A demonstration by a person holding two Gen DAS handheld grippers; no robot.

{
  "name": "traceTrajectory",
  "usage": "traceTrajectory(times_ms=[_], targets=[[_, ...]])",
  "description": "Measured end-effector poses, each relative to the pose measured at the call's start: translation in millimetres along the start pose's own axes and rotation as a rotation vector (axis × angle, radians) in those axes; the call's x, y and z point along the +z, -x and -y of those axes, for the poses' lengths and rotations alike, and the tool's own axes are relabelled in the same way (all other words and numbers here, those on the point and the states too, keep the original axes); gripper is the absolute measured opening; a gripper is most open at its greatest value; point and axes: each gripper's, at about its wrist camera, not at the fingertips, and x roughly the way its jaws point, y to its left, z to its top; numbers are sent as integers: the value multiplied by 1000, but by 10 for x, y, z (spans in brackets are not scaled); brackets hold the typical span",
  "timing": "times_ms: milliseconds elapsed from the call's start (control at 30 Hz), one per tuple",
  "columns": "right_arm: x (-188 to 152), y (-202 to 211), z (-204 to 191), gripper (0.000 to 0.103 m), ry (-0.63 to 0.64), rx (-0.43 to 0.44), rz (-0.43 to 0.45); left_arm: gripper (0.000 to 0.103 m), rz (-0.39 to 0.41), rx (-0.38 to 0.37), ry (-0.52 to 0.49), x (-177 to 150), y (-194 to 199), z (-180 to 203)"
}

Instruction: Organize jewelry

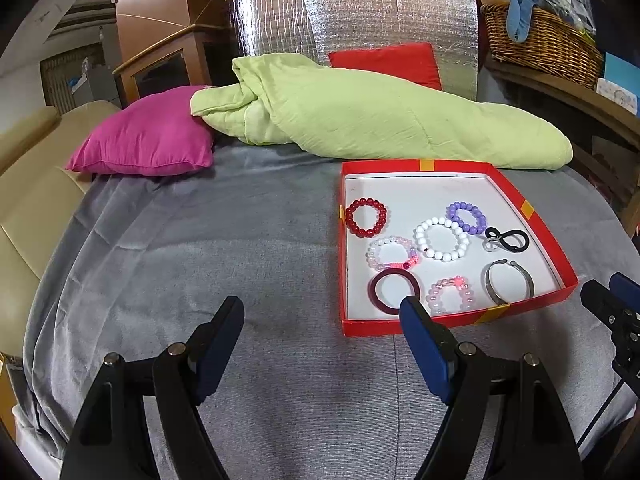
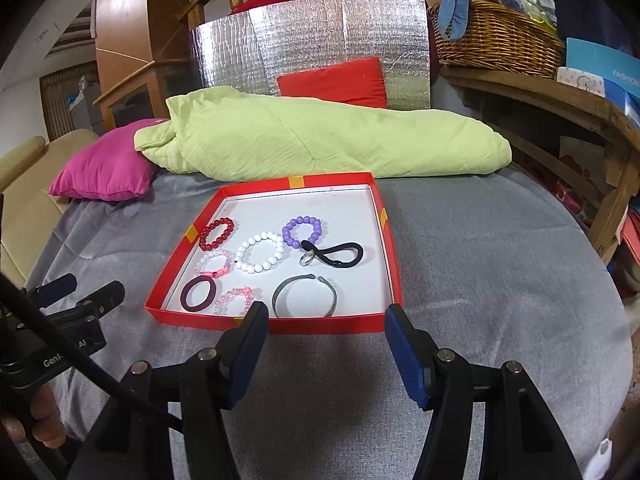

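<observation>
A shallow red tray with a white floor lies on the grey bedspread. In it lie several bracelets: red beads, white beads, purple beads, two pink-clear beaded ones, a dark maroon bangle, a silver cuff and a black loop with a ring. My left gripper is open and empty, left of the tray's near edge. My right gripper is open and empty at the tray's near edge.
A light green quilt lies behind the tray, with a magenta pillow to its left and a red cushion against a silver foil panel. A wicker basket stands on a wooden shelf at right.
</observation>
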Motion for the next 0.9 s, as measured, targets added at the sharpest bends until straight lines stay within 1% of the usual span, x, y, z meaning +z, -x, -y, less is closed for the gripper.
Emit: traceTrajectory(times_ms=[900], targets=[[11, 17, 6, 64, -2, 3, 11, 81, 1, 13, 1, 0, 5, -24]])
